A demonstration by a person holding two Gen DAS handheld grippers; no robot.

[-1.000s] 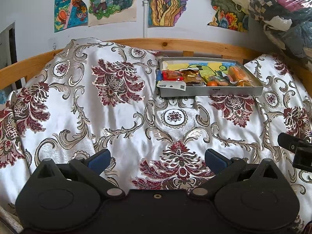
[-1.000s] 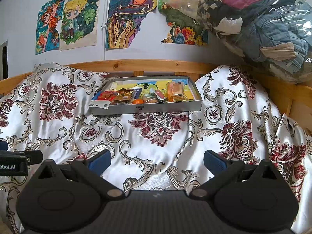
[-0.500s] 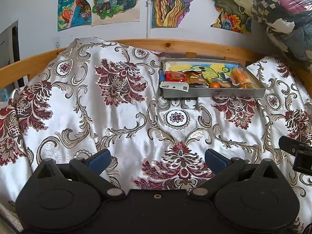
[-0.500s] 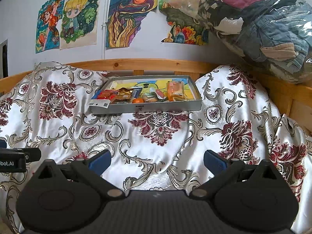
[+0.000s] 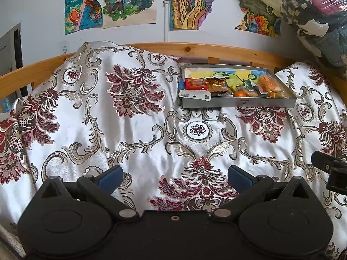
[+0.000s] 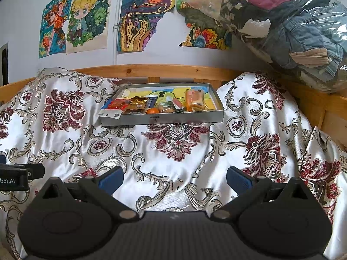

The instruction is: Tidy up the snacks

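resting on bedspread (image 5: 134,130), one snack tray (image 5: 238,103), two empty parted grippers

Ahead of me a wooden bed frame (image 6: 173,70) meets a pale wall (image 6: 21,21) hung with bright drawings (image 6: 86,19); a floral satin bedspread (image 5: 130,130) covers the bed in daylight.

We get two wrist views, each looking forward and slightly down along open blue-padded fingers, low over the white satin bedspread with maroon floral print (image 5: 134,134). Both share the shallow grey snack-filled box (image 5: 238,103) (image 6: 164,118), far off by the wooden rail; left view sits left of right.
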